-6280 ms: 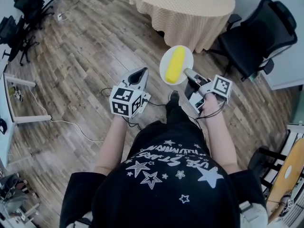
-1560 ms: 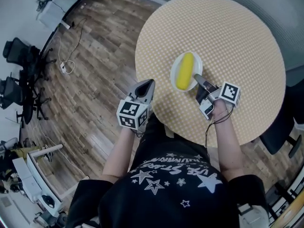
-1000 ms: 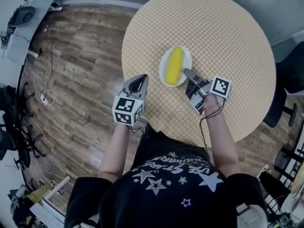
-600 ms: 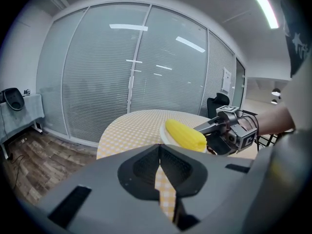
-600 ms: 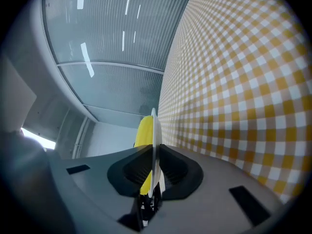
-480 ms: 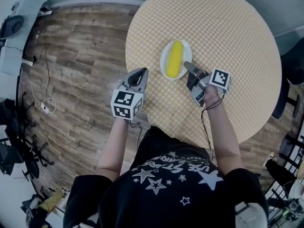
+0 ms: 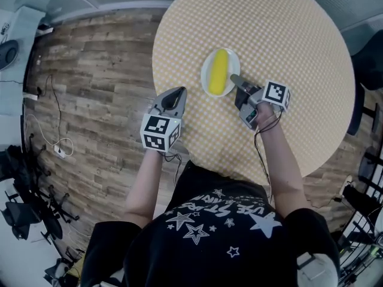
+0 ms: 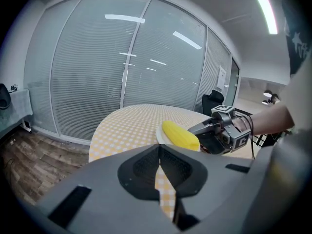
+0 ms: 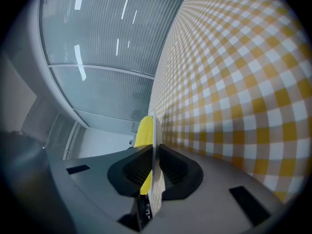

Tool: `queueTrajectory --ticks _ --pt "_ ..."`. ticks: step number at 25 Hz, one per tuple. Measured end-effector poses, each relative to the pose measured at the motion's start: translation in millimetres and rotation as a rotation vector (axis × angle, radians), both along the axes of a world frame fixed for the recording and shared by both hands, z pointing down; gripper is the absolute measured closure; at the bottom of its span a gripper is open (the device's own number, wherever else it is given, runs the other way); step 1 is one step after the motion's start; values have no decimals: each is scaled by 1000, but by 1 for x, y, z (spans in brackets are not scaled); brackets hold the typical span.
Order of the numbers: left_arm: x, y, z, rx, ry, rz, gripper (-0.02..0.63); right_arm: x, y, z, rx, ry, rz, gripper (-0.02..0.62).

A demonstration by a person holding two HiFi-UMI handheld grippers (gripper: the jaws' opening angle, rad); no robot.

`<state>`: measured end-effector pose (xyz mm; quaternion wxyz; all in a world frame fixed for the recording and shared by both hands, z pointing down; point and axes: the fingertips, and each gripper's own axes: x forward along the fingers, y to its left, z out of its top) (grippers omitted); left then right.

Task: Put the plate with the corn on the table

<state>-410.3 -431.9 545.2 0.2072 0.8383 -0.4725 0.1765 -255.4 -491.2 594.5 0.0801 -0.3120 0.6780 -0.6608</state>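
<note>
Round table (image 7: 299, 52) under a yellow-checked cloth, seen from above. Right gripper (image 7: 234, 80) clamps the rim of the plate (image 7: 234, 69), which carries the corn (image 7: 219, 72) over the table's near-left part; contact with the cloth cannot be told. Left gripper (image 7: 175, 93), jaws closed on nothing, hangs at the table's near edge. Judged remaining: setting down fully, then release.

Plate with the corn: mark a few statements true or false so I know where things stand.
1. The right hand-held gripper is clamped on the rim of the plate. True.
2. The corn lies on the bare tablecloth. False: it lies on the plate.
3. The left hand-held gripper also grips the plate. False: it is shut on nothing, apart from the plate.
4. The plate is over the checked table. True.
</note>
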Motion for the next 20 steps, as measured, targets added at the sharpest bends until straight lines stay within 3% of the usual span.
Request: queueTrajectory --ticks 20 --pt "4 -31 4 1 -4 42 598 0 -25 17 -41 58 5 555"
